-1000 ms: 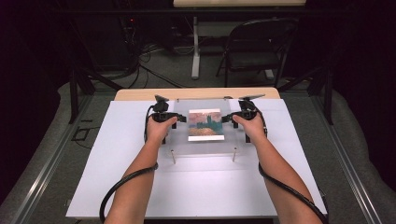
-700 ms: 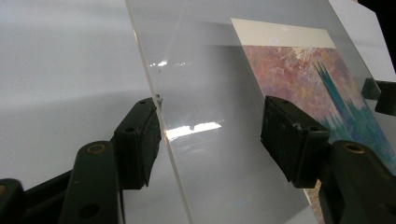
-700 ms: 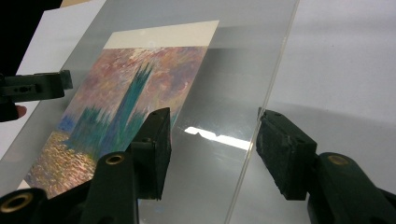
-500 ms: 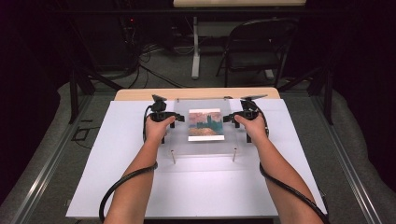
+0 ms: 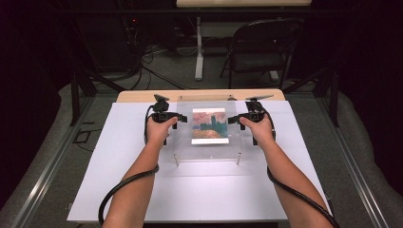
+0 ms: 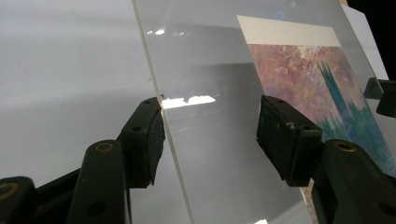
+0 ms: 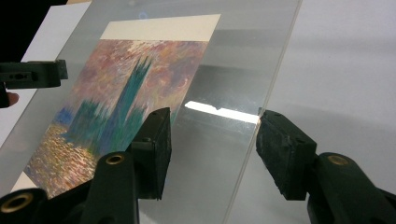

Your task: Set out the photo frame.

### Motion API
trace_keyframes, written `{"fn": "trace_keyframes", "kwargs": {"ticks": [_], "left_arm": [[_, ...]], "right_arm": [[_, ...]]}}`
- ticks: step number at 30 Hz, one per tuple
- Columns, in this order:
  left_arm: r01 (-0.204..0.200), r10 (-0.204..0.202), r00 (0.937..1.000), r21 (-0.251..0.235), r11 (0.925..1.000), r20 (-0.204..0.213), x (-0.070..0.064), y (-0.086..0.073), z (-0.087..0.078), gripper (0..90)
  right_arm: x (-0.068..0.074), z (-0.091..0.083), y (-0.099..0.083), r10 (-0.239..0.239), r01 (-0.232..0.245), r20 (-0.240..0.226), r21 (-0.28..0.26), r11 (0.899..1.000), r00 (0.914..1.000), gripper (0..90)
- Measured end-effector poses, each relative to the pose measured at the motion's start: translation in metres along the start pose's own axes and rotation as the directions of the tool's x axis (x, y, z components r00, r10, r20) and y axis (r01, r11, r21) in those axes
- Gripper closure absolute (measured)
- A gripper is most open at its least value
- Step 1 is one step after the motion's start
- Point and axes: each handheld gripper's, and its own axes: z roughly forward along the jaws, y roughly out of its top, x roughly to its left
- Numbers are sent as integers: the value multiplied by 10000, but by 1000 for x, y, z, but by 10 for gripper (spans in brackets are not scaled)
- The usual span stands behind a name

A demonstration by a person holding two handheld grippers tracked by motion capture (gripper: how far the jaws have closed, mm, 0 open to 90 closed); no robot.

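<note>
While both spread tongs straddle its side edges, the clear panel [image 5: 209,130] lies flat, picture upright.

Both tools [image 5: 177,118] [image 5: 234,119] open, facing inward

A dark room with grey carpet [image 5: 180,71], a folding chair [image 5: 259,47] and floor cables [image 5: 157,76].

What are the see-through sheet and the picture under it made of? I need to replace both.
The sheet looks like clear acrylic, possibly glass: glossy, with bright glare and a pale cut edge. The picture appears to be a matte paper print with a cream border; I can't tell the paper's weight.
</note>
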Motion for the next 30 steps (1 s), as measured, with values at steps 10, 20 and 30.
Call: {"fn": "trace_keyframes", "kwargs": {"ticks": [10,20,30], "left_arm": [[-553,553,9984,-18,9985,90,-10,1,-15,440],[-1037,1041,9944,-236,9943,159,-19,-1,-32,472],[-1349,1360,9906,-507,9896,177,-28,-7,-48,503]], "right_arm": [[11,-17,1,-701,699,155,109,9975,9974,455],[25,-33,1,-1518,1509,400,254,9882,9876,457],[38,-49,-3,-2023,2019,685,126,9793,9769,474]]}}
